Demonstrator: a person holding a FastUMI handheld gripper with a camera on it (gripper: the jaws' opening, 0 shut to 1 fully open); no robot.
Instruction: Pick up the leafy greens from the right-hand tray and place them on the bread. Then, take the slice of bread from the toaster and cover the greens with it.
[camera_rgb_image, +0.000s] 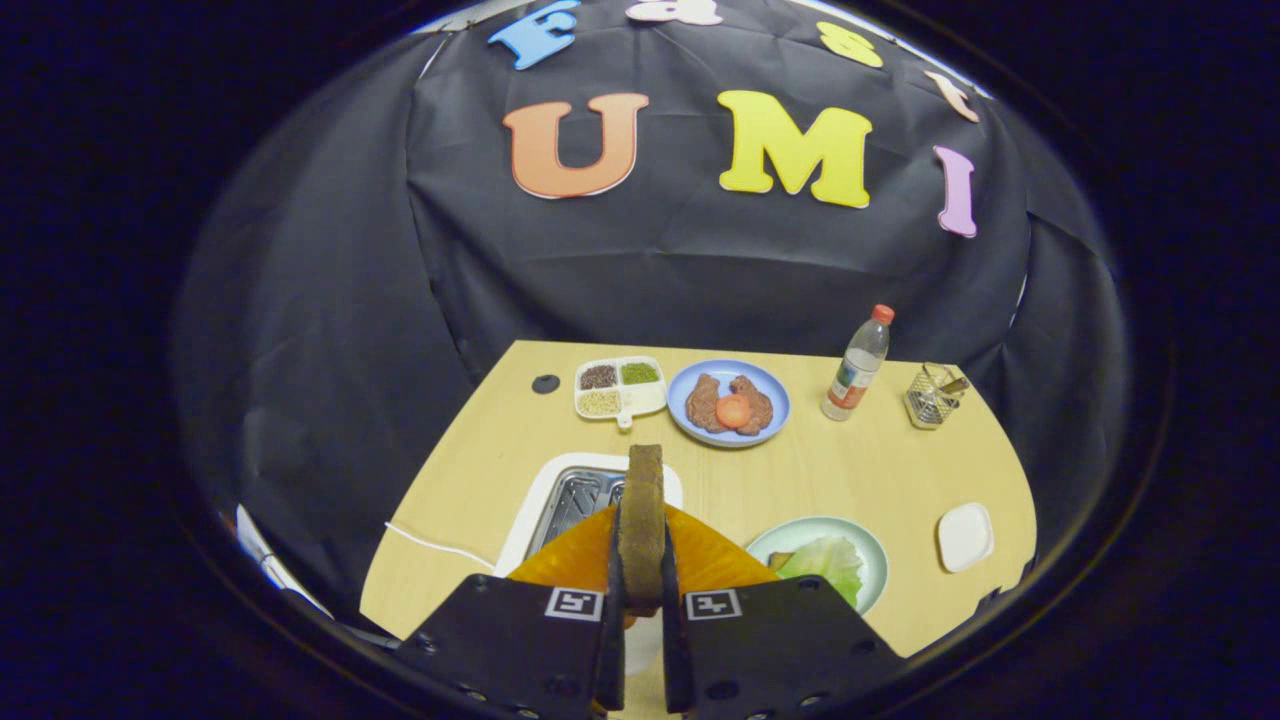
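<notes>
both tongs (641, 560) fingers on bread slice (642, 520)

Brown bread slice (641, 520), pale-green plate (868, 560), blue plate (775, 395), red-capped bottle (856, 365).

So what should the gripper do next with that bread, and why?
Probably swing the slice of bread over toward the plate with the greens and lower it there. The gripper has it pinched upright between both fingers, above the toaster, and the greens lie uncovered.
</notes>
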